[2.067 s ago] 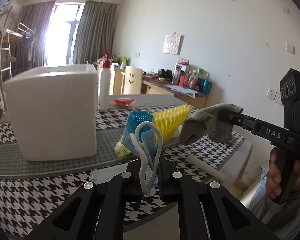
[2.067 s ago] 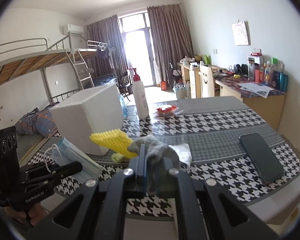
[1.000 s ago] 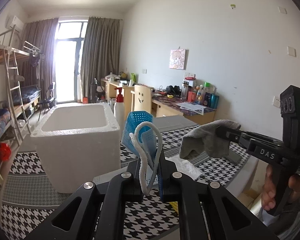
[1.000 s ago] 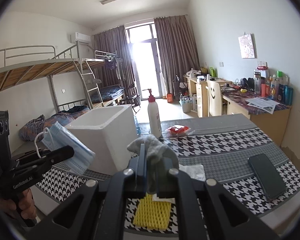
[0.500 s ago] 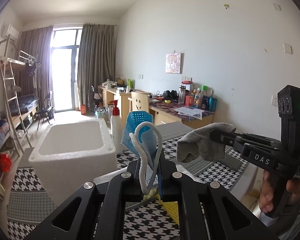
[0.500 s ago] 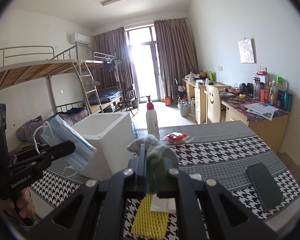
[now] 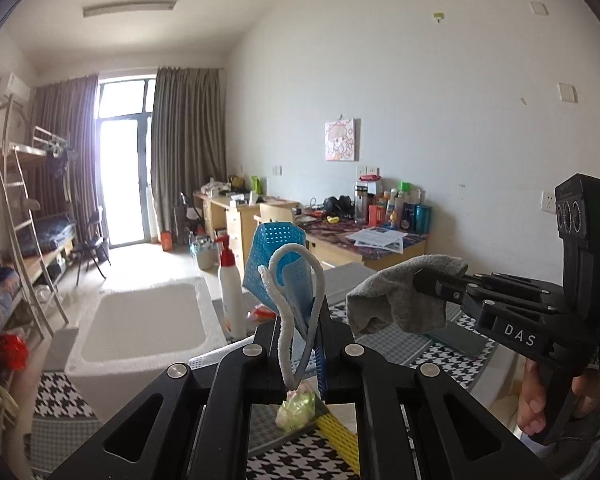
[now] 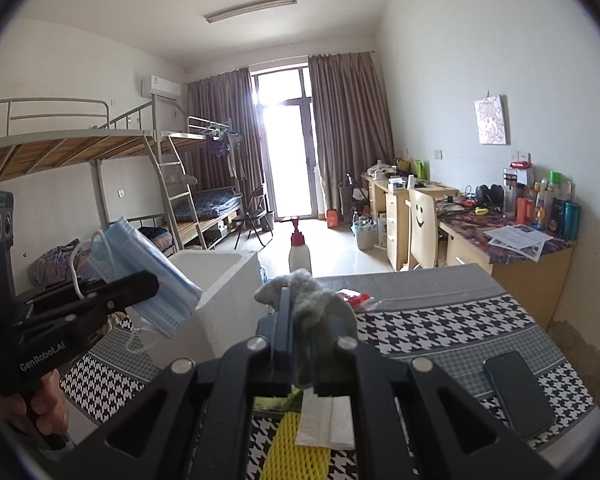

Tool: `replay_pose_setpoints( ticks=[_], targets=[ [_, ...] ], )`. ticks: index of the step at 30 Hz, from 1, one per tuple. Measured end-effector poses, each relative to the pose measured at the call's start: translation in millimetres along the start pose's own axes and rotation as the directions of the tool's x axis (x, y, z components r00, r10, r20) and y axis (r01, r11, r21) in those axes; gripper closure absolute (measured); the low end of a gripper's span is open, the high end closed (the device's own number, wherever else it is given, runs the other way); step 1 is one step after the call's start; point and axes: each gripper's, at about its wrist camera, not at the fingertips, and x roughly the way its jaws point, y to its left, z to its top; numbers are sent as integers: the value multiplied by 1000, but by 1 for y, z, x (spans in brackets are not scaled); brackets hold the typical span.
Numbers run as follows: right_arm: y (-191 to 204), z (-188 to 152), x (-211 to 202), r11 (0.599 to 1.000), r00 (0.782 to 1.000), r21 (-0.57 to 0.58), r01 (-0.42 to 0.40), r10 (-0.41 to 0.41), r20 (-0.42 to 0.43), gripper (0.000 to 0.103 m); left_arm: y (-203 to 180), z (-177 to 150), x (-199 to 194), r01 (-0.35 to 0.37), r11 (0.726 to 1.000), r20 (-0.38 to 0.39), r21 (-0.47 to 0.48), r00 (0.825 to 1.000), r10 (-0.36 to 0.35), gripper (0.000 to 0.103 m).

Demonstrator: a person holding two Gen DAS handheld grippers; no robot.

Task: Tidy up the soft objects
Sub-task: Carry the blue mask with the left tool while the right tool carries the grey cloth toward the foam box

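Observation:
My left gripper (image 7: 300, 332) is shut on a blue face mask (image 7: 278, 264) whose white ear loop hangs down between the jaws; in the right wrist view the same mask (image 8: 148, 276) is held at the left, above the table. My right gripper (image 8: 300, 328) is shut on a grey sock (image 8: 304, 284); from the left wrist view that sock (image 7: 400, 300) droops from the right gripper's tips. A white foam box (image 7: 140, 320) stands open-topped on the table, below and left of the mask.
On the houndstooth tablecloth (image 8: 440, 332) lie a yellow foam net (image 8: 296, 448), a white tissue (image 8: 324, 420), a dark phone (image 8: 516, 392) and a red packet (image 8: 352, 296). A white pump bottle (image 8: 298, 252) stands behind the box. Bunk beds and desks line the walls.
Both grippers have risen above the table with the mask and sock still held. The foam box now sits lower in view, its open top showing.

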Motion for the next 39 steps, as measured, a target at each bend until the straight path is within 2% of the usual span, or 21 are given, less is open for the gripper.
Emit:
replay_pose_setpoints(
  ticks=[14,26,39],
  targets=[
    [3,15,7,1000,999,-20,7,-6,35,94,7,11,3,-50,998,31,26,998,49,93],
    [5,27,16,1000,998,-26,8,-7,59,94,16,17,14,-49,999,34,23,998,48,93],
    [17,38,34,998,998,-55,-24,26,49,94,39,30,22,-115,993,25,-10,993,115,93]
  ],
)
